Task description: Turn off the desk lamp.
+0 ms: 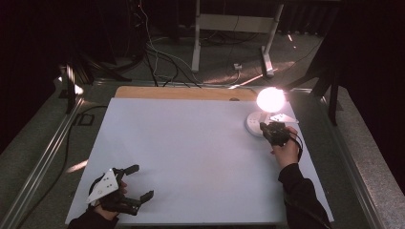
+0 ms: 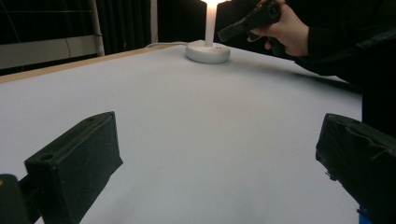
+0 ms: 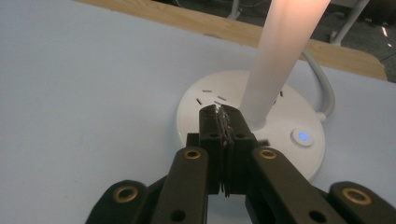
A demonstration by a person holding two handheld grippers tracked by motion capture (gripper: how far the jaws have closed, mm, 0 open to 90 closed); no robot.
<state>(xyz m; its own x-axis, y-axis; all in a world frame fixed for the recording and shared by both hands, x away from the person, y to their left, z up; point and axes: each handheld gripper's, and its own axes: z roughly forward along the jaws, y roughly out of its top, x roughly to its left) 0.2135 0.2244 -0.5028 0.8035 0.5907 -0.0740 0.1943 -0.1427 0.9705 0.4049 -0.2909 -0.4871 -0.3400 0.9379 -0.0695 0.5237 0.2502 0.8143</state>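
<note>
Lamp point(image 3: 261, 126), white, round-based and glowing, blue button lit; right tongs point(image 3: 219, 114) pressed together empty above its base, left tongs point(image 1: 136, 182) wide.

The right gripper point(image 3: 223, 112) has its two black jaws pressed flat together, with nothing between them. The tips sit over the near left part of the lamp base point(image 3: 210, 100), just beside the stem point(image 3: 275, 60); whether they touch the base is hard to tell. The base is round and white, with small dark slots on its far left part. The stem is white and glowing, and it rises from the middle of the base, leaning to the right. A round button point(image 3: 302, 136) with a blue light sits on the right part of the base. A white cable point(image 3: 323, 91) curves away from the far right side. The base stands on a pale table point(image 3: 84, 93), which has a wooden edge point(image 3: 196, 21) at the far side.
</note>
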